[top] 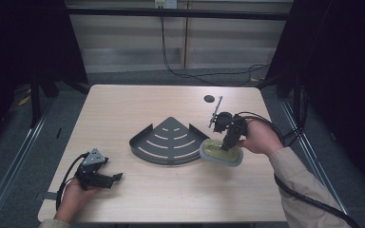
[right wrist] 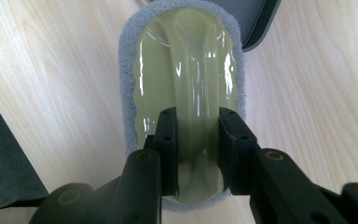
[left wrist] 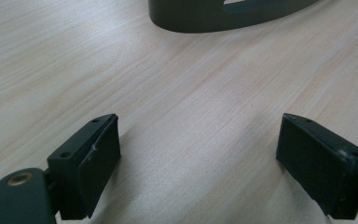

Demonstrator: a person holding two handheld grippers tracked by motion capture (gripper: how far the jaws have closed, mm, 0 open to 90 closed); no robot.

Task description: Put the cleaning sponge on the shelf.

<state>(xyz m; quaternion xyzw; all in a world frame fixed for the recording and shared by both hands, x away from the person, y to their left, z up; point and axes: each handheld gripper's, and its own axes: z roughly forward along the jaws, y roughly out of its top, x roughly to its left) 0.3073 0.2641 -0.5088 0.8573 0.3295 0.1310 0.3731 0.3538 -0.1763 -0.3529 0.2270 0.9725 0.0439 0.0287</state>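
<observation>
A scrubbing pad with a grey fuzzy rim and a glossy yellow-green plastic top lies on the table against the right corner of a dark quarter-round slotted rack. My right gripper points down onto the pad, shut on its raised yellow-green handle ridge, with one jaw on each side of it. The rack's dark corner shows just past the pad's far end. My left gripper rests near the table's front left, open, with bare wood between its jaws; the rack's curved wall lies ahead of it.
A small dark round hole sits in the tabletop behind the right hand. Black cables trail from both grippers, and one runs down the back wall. The light wooden table ends close in front of the left hand.
</observation>
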